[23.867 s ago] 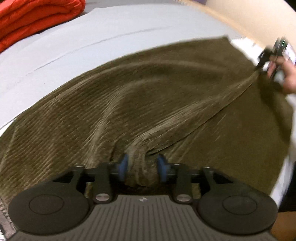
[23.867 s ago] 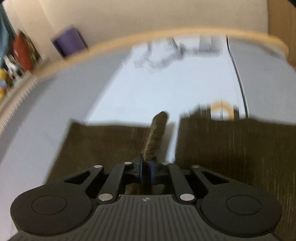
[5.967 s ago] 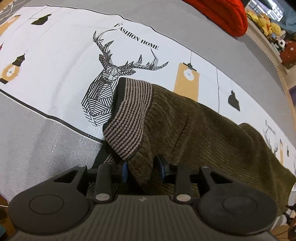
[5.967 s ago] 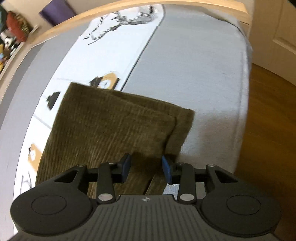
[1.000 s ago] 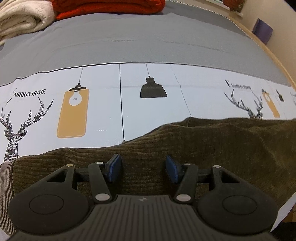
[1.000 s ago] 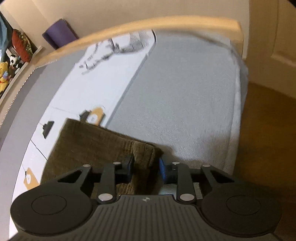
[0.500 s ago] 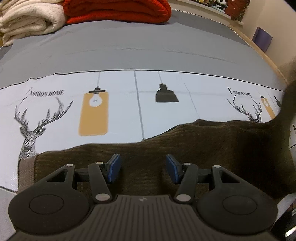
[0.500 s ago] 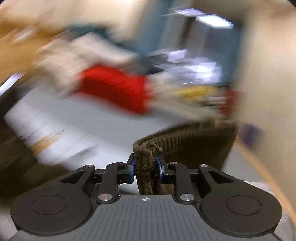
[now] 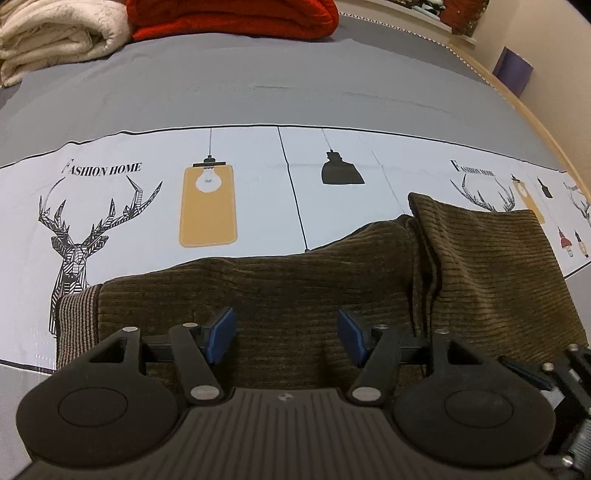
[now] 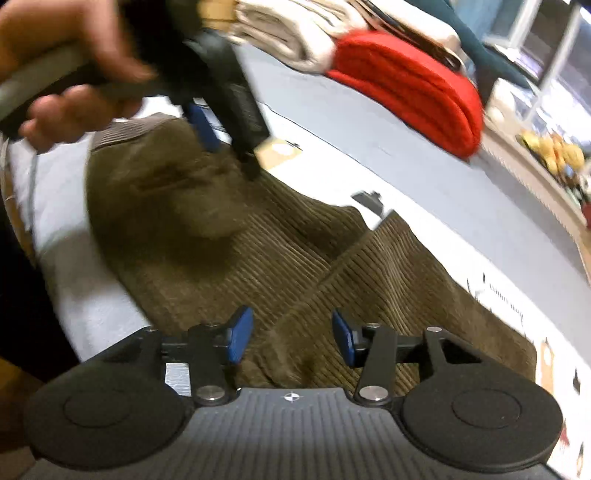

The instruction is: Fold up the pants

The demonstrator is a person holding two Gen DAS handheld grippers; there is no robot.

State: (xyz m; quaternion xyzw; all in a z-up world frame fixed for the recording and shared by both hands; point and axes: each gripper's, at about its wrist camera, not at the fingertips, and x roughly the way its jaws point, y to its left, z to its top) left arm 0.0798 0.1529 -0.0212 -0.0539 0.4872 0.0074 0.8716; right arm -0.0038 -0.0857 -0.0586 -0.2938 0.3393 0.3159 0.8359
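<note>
Pants [image 9: 295, 291] lie half-folded on the bed [image 9: 258, 85]; I'd square the edges while both claws, left [image 9: 283, 338] and right [image 10: 291, 339], are opening, gripping nothing.

Red blanket [image 9: 236, 16] beside cream blanket [image 9: 55, 37] on bedspread [image 9: 258, 92].

"FASHION HOME" on printed bedsheet [image 9: 110, 192]

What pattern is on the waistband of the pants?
The waistband has fine brown and tan stripes, unlike the olive-brown ribbed pants. Clearest in the left wrist view.
</note>
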